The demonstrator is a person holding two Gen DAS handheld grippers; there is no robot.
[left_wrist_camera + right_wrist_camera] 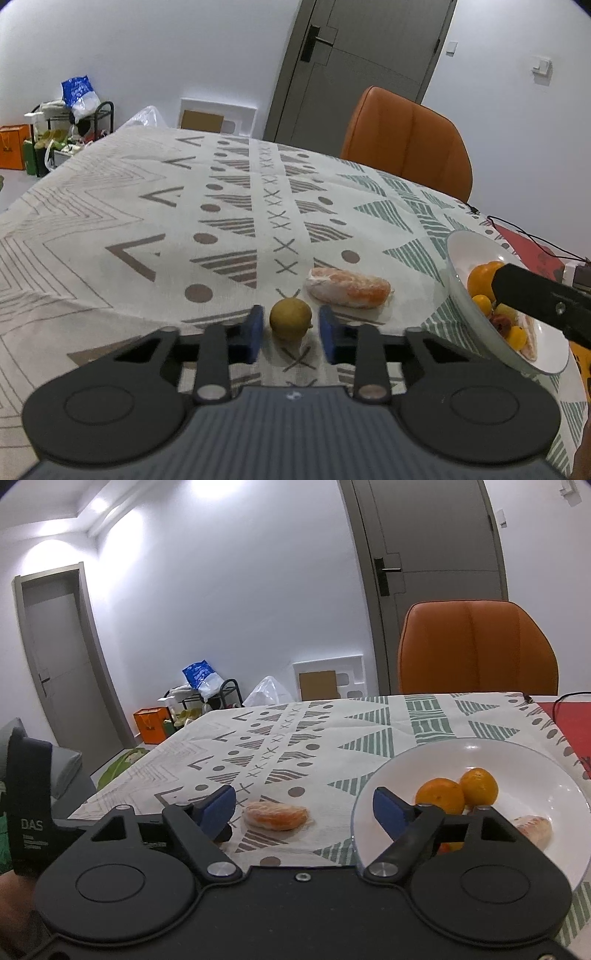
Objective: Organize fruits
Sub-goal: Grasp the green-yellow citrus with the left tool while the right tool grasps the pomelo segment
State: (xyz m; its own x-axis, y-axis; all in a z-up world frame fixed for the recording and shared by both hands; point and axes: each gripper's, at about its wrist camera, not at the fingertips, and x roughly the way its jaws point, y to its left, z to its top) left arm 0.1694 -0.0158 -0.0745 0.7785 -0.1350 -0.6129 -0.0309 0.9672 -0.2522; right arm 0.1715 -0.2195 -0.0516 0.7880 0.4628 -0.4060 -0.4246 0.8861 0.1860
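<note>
A small yellow lemon-like fruit (290, 319) rests on the patterned tablecloth (221, 221), and my left gripper (290, 328) is shut on it with a blue pad at each side. Just beyond lies a plastic-wrapped peeled orange piece (349, 288) (277, 815). To the right stands a white bowl (476, 251) (480, 746) with two oranges (439, 797), smaller fruits and another wrapped piece (533, 829). My right gripper (304, 808) is open and holds nothing. It hangs low between the wrapped piece and the bowl, its right finger in front of the bowl's near rim.
An orange chair (406, 140) (476, 646) stands at the table's far side. A red mat (528, 251) with a black cable lies beyond the bowl at the right edge. The table's left edge drops to the floor, where a rack and bags (207, 690) stand.
</note>
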